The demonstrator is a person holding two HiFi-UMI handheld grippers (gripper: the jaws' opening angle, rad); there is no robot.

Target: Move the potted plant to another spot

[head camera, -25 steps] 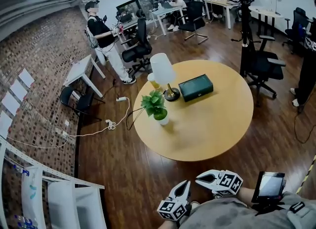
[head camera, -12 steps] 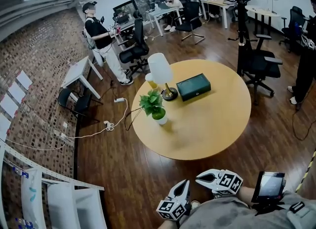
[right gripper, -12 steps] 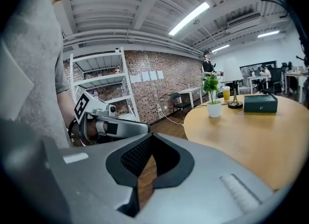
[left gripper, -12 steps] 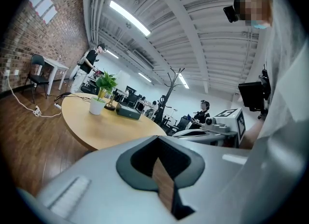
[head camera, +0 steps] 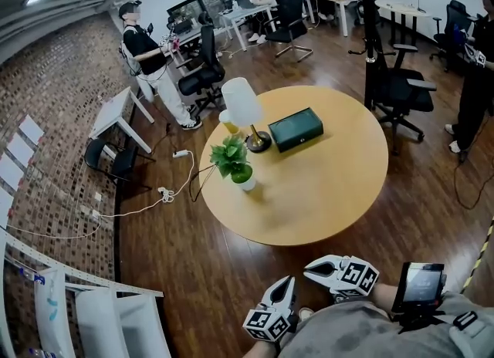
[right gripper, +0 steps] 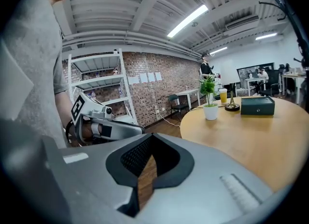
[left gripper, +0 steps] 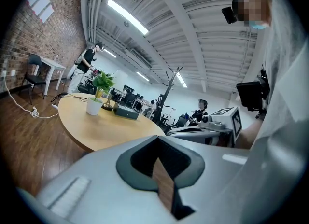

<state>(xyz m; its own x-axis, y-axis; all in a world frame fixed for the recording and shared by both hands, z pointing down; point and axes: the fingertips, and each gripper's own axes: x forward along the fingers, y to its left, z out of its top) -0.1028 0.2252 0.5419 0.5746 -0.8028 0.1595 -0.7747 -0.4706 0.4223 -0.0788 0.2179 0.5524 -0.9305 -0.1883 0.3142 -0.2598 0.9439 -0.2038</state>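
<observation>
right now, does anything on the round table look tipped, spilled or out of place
Nothing stands out. The potted plant stands upright near the round table's left edge, the lamp upright behind it, the dark green box flat beside the lamp. No spill shows. Only the white cable trails loose across the floor.

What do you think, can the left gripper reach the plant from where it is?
Probably not yet. The left gripper is shut and held short of the table, while the plant stands toward the table's far left side. Nothing seems to block the way.
</observation>
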